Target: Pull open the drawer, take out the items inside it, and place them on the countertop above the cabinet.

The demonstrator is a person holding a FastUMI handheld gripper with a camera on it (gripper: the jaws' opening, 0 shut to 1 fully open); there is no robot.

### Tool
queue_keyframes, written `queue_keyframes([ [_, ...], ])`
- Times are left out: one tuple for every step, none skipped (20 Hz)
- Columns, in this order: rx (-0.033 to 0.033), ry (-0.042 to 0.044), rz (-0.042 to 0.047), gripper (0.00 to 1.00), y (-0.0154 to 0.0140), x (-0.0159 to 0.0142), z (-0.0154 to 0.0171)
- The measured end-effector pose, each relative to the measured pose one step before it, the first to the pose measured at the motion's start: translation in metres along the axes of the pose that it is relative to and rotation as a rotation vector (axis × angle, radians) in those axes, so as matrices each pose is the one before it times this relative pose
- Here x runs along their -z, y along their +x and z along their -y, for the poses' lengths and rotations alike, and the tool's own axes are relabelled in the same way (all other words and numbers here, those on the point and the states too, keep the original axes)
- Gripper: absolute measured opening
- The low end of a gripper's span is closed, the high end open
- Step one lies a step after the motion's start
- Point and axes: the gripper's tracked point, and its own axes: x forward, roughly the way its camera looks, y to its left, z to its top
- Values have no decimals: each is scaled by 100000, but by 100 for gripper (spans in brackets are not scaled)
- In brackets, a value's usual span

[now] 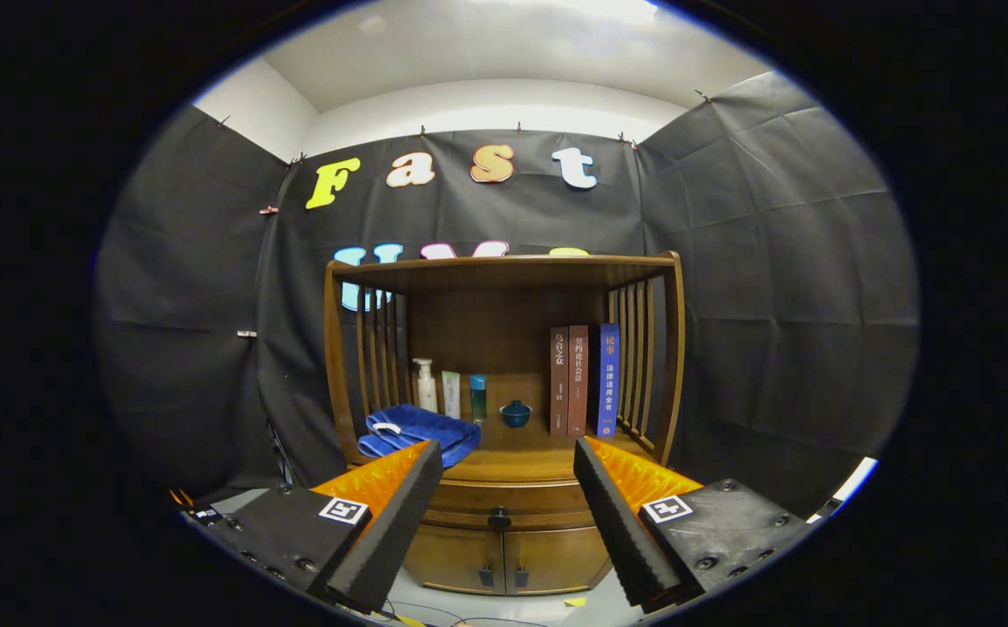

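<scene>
The hand-held gripper [508, 514] is nearest, its two fingers spread wide with nothing between them. Beyond and between the fingers stands a wooden cabinet [504, 366], its drawer [504, 505] shut, one dark knob [499, 519] at its front. Below it are two small doors [504, 557], partly hidden by the fingers. On the table [530, 453] above the drawer: one folded blue towel [416, 431], partly hidden by the left finger, three bottles [451, 392], one small blue lidded bowl [516, 414] and three upright books [585, 380]. What the drawer holds cannot be seen.
</scene>
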Motion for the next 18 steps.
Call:
queue_keyframes([
  [159,-581,-1333,99,323,660,68],
  [88,-438,-1481,98,108,794,57],
  [-109,-257,-1299,98,304,680,-4],
  [-437,157,-896,98,369,521,-275],
  [-417,422,-807,99,436,604,-222],
  [-574,405,-765,99,562,497,-281],
  [-251,142,-1038,98,626,733,-72],
  [-409,-74,-1142,99,648,735,0],
  [-231,-331,-1074,98,657,805,-7],
  [-514,-214,-1157,98,652,731,-183],
  [-624,25,-812,99,690,581,-177],
  [-212,128,-469,99,775,358,6],
  [-85,520,-45,99,918,419,14],
  [-174,665,-64,99,671,512,105],
  [15,749,-407,99,1019,655,132],
  [272,397,-996,99,1274,823,86],
  [300,256,-1100,98,1217,915,43],
  [0,174,-1393,98,1057,997,-30],
])
